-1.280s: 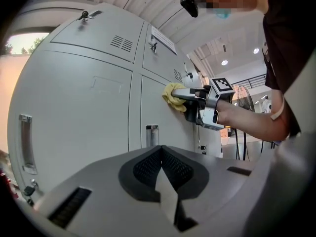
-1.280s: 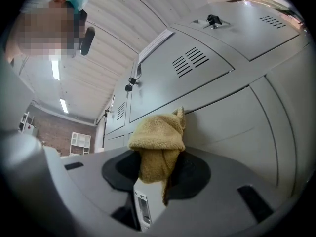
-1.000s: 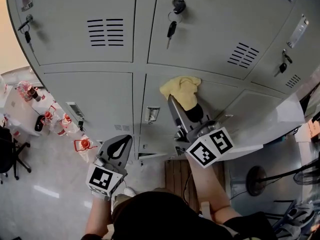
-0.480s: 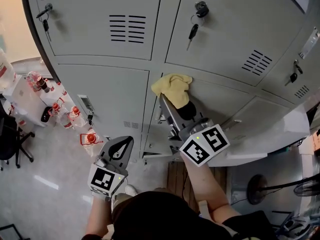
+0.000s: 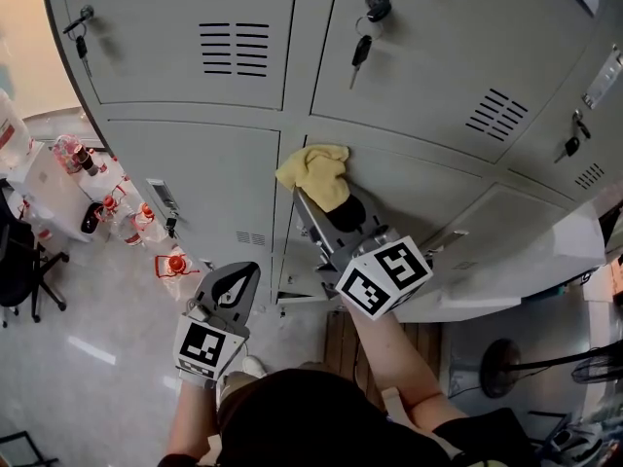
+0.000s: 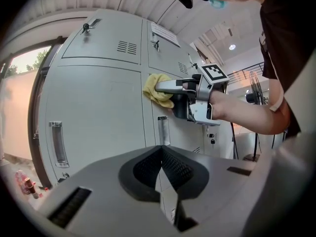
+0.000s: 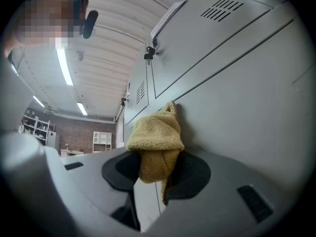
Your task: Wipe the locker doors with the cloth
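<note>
A yellow fleece cloth (image 5: 313, 173) is pressed against the upper left corner of a lower grey locker door (image 5: 428, 197). My right gripper (image 5: 326, 207) is shut on the cloth, which bunches out past its jaws (image 7: 155, 144). The left gripper view shows the same cloth (image 6: 158, 89) on the door beside the vertical seam. My left gripper (image 5: 232, 285) hangs lower left, away from the lockers, jaws shut with nothing between them (image 6: 160, 179).
Upper locker doors (image 5: 185, 37) have vents and keys (image 5: 360, 52) hanging in the locks. A lower right door (image 5: 506, 251) stands ajar. Bottles (image 5: 107, 212) stand on the floor at left, a black chair (image 5: 19, 270) beside them, a fan base (image 5: 501, 368) at right.
My right gripper has slid the cloth leftward across the lower door, from near its middle to its upper left corner. The left gripper has stayed in place.
</note>
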Motion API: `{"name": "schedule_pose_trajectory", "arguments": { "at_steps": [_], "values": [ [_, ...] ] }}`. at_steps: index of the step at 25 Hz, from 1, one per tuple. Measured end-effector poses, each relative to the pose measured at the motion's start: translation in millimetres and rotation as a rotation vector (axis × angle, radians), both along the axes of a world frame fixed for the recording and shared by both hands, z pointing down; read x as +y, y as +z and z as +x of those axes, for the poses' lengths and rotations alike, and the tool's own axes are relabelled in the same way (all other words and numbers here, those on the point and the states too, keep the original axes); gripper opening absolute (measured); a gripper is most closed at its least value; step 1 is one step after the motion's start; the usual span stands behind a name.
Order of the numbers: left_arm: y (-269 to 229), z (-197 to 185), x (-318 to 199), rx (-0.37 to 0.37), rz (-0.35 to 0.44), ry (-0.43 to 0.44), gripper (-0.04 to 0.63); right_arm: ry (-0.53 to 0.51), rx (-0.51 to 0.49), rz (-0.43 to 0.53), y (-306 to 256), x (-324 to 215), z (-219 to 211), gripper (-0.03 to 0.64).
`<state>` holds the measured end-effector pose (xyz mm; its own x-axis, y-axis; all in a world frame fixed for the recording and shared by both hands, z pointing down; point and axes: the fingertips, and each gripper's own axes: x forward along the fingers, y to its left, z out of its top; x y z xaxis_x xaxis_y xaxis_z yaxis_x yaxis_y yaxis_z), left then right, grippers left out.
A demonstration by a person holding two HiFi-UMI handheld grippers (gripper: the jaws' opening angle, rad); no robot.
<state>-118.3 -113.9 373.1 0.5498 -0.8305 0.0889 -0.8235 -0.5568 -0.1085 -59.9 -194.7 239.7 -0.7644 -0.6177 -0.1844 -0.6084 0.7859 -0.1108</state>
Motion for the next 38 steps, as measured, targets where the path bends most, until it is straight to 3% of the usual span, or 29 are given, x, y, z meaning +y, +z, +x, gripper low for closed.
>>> {"name": "schedule_pose_trajectory", "arguments": {
  "at_steps": [6,14,38],
  "values": [
    [5,13,-3,-0.020,0.027,0.021,0.008,0.010,0.012,-0.021,11,0,13,0.138],
    [8,39,-3,-0.015,-0.002,0.050,0.008,0.046,0.006,-0.043,20,-1,44,0.137],
    [19,149,-14,-0.015,-0.012,0.243,0.008,0.233,-0.020,-0.075,27,2,177,0.137]
  ]
}}
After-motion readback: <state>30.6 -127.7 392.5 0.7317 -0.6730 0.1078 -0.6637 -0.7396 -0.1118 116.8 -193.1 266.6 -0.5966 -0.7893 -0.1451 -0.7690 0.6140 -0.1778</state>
